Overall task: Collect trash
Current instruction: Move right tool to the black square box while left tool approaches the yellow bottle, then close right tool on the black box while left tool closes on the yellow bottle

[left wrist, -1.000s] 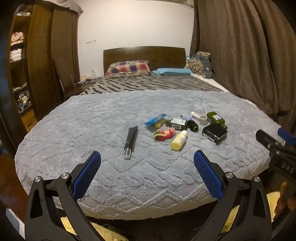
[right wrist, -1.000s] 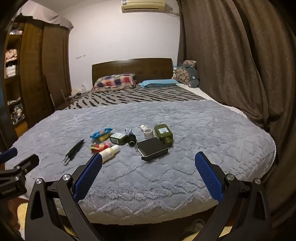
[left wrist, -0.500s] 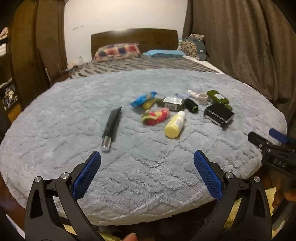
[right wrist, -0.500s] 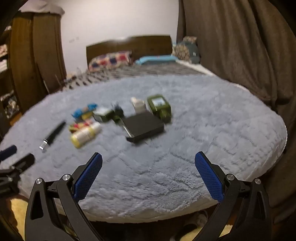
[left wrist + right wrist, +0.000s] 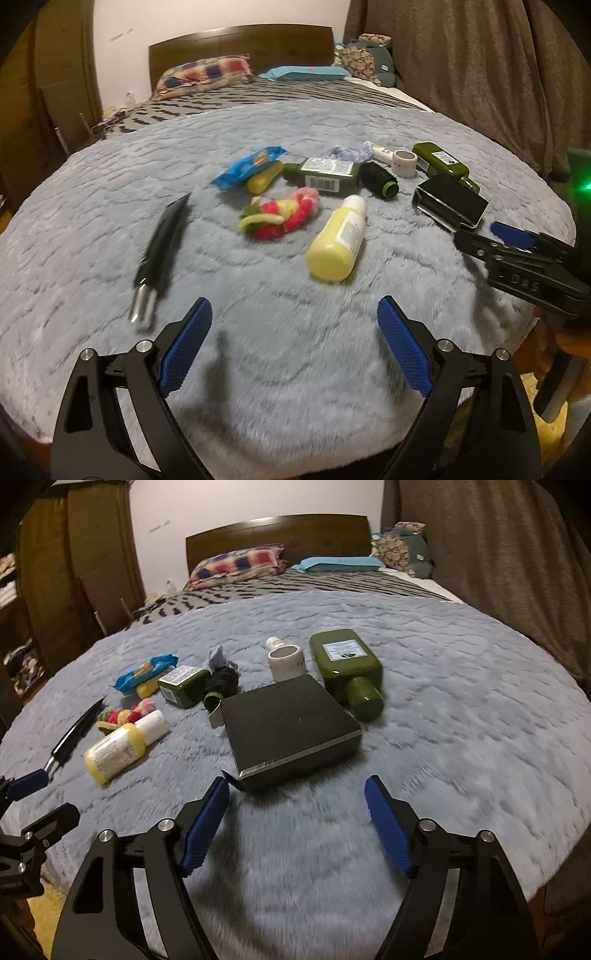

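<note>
Several items lie on the grey fleece blanket [image 5: 280, 332]: a black tube [image 5: 162, 240], a blue wrapper [image 5: 247, 166], a red-yellow bundle [image 5: 280, 214], a yellow bottle [image 5: 338, 240], a green box-shaped bottle [image 5: 325, 175] and a black box [image 5: 448, 201]. My left gripper [image 5: 293, 317] is open and empty, just short of the yellow bottle. My right gripper [image 5: 297, 795] is open and empty, right in front of the black box [image 5: 290, 723]. A large green bottle [image 5: 347, 664] and a small white cup [image 5: 286, 661] lie behind the box.
The bed runs back to pillows [image 5: 207, 72] and a wooden headboard [image 5: 240, 40]. Brown curtains [image 5: 480, 74] hang on the right, a wooden wardrobe [image 5: 55, 590] stands on the left. The right gripper shows at the left wrist view's right edge [image 5: 517, 251].
Both grippers have moved forward and down over the bed edge toward the items. The left one has neared the yellow bottle, the right one the black box. Both stay open.
</note>
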`<state>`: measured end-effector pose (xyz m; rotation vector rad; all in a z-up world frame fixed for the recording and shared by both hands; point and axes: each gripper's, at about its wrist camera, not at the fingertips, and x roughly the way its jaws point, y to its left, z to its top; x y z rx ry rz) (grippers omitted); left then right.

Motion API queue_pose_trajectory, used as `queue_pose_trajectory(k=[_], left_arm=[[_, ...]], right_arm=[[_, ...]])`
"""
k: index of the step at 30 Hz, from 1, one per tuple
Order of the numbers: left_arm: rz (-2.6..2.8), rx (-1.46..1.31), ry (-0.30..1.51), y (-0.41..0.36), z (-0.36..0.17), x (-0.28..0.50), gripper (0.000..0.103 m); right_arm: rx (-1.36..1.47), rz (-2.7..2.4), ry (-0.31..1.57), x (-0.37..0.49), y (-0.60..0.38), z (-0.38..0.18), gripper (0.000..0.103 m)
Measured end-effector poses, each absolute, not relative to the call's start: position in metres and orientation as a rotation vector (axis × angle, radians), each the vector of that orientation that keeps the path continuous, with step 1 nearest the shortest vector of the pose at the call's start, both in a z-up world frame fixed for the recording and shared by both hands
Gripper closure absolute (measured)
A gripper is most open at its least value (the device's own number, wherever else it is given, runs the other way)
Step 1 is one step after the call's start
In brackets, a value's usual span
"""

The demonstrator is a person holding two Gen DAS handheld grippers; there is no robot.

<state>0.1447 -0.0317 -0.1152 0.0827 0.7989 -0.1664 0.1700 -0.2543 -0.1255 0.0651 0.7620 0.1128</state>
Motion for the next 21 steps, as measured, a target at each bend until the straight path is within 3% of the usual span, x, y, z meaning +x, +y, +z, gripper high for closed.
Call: queue_pose_trajectory(k=[6, 11, 15, 21], left_arm=[[-0.212, 0.115, 0.790, -0.045, -0.117, 0.176, 0.029], [-0.268, 0.068, 0.830, -0.055, -0.125, 0.199, 0.048], [-0.275, 0.053, 0.840, -0.058, -0.129, 0.207, 0.050], [-0.284, 0.057, 0.840, -0.058, -0.130, 0.207, 0.069]], right_arm=[[0.059, 0.132, 0.764, 0.191, -0.250, -0.125, 0.028], [0.047, 0.123, 0.767, 0.204, -0.250, -0.126, 0.029], [0.047, 0.136, 0.770, 0.212, -0.248, -0.126, 0.019], [0.037, 0.135, 0.775, 0.228, -0.245, -0.126, 0.019]])
